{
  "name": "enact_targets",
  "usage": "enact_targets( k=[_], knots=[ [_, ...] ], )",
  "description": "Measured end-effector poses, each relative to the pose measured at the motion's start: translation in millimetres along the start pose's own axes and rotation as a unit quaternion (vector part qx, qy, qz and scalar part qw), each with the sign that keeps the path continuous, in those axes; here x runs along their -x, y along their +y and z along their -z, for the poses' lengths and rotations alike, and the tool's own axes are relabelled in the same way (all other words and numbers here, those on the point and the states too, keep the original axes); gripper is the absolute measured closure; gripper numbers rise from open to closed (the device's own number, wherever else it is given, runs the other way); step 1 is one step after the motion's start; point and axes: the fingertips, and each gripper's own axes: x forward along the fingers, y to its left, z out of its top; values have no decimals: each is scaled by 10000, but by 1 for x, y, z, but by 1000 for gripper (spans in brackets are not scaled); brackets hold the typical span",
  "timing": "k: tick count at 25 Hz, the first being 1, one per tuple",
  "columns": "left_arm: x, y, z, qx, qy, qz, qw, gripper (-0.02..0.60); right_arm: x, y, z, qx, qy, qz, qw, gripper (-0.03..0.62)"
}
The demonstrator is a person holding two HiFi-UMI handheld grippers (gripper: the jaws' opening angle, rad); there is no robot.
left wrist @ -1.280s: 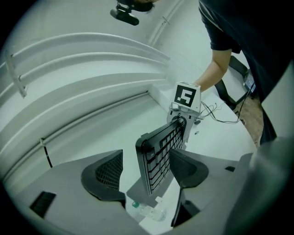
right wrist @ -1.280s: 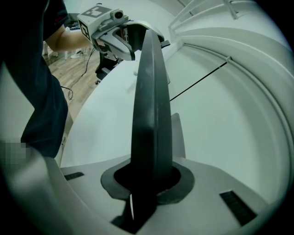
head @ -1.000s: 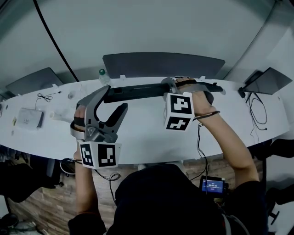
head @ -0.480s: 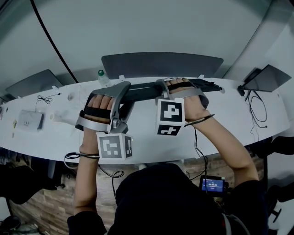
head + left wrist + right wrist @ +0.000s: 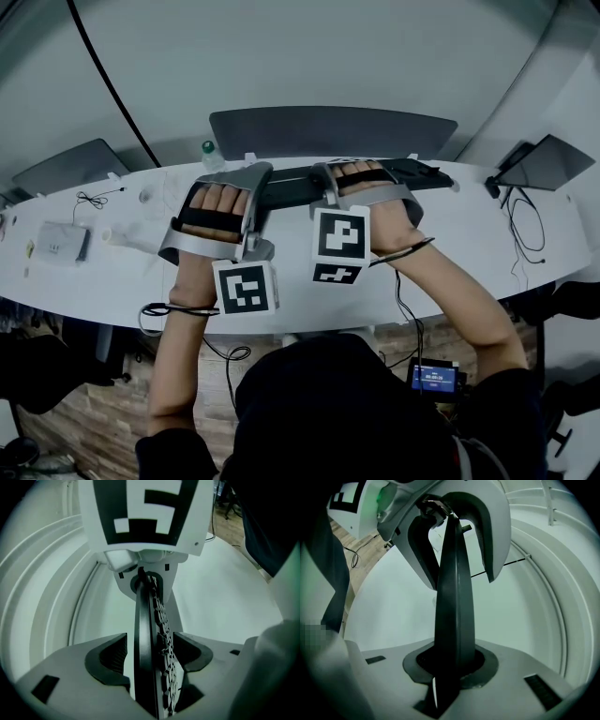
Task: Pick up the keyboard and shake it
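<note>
Black keyboard (image 5: 289,186) between jaws of left gripper (image 5: 251,187) and right gripper (image 5: 328,183)

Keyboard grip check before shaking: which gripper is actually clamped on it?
The right gripper: its jaws press on the keyboard. The left gripper has jaws standing apart around it, gaps showing.

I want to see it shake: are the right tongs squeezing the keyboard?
Yes, the right tongs pinch the black keyboard tightly from both sides.
</note>
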Motion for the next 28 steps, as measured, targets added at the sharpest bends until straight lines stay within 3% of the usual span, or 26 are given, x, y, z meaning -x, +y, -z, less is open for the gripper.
enact_targets(
  k=[9, 20, 22, 28],
  knots=[
    [-8, -3, 17, -68, 478, 92, 9988, 264, 9, -2, -6, 111, 33, 93, 9999, 513],
    [-10, -24, 15, 623, 555, 663, 9943, 402, 7, 5, -7, 367, 177, 175, 9990, 513],
    [-11, -27, 13, 681, 513, 681, 9940, 444, 5, 4, -6, 513, 242, 285, 9980, 513],
    [-17, -33, 18, 877, 689, 726, 9911, 485, 2, 5, -3, 724, 310, 474, 9958, 505]
  ],
)
